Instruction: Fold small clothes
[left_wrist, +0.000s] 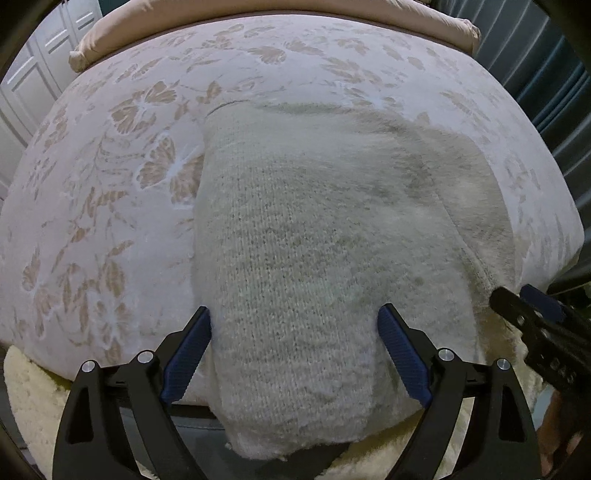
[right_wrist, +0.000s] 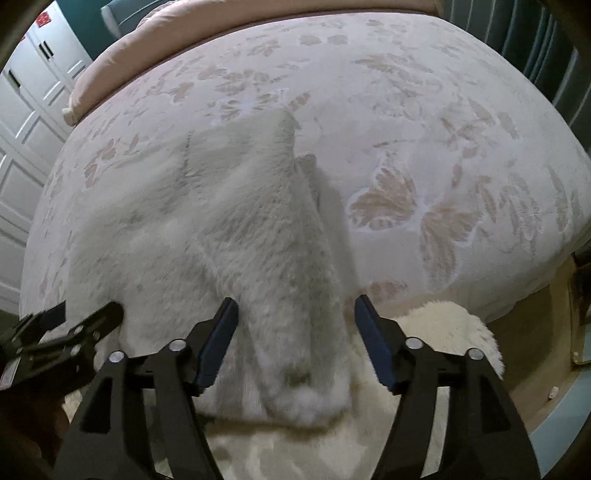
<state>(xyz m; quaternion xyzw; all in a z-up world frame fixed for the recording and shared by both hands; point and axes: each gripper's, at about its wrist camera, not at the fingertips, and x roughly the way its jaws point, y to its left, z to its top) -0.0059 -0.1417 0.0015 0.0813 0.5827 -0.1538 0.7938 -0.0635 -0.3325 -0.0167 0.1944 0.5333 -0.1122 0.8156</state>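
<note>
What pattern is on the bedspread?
Pale pink bedspread with tan butterflies and leaves; clearest in the right wrist view.

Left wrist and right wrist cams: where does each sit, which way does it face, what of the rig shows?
Left wrist: on the left gripper, looking steeply down its open fingers at the knit side of the white garment on the floral bed cover; the right gripper enters at right.
Right wrist: on the right gripper, facing down at the garment's fluffy part; the left gripper enters at left.
Shared: garment, bed cover, cream rug, each other's gripper.
</note>
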